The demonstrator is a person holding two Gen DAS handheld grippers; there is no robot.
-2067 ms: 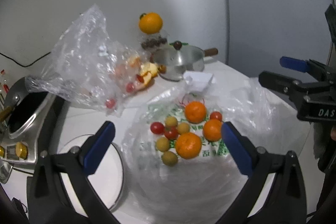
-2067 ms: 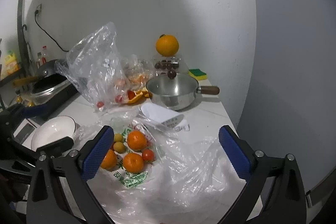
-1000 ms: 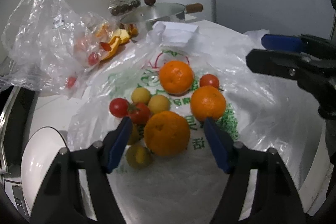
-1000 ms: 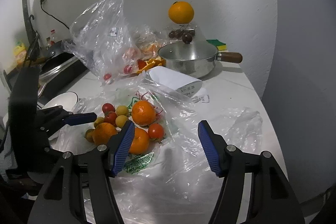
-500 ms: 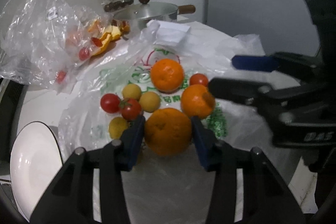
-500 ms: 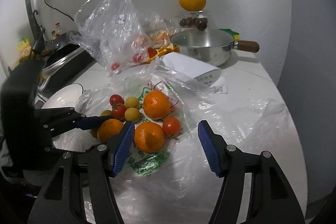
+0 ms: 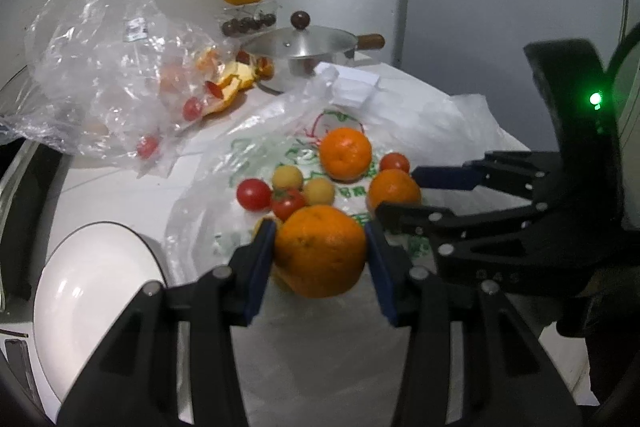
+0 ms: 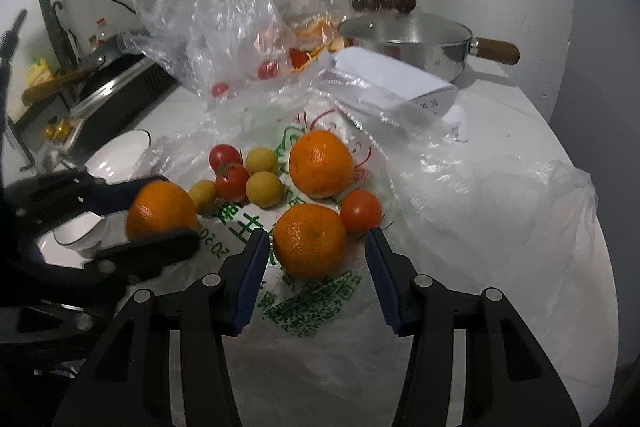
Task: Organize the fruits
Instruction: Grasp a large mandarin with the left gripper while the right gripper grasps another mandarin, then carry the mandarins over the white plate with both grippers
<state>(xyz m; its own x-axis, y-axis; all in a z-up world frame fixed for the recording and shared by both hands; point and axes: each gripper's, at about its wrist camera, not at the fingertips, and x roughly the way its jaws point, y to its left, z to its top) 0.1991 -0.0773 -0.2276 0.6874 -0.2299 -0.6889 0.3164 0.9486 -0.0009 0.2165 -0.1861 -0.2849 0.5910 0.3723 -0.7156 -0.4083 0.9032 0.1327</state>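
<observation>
- Right wrist view: the right gripper is closing around an orange on the bag, fruit straight ahead between the pads, which are not yet pressing on it.
- The left gripper clamps another orange, lifted beside the white bowl.

Right tool closing around orange
</observation>
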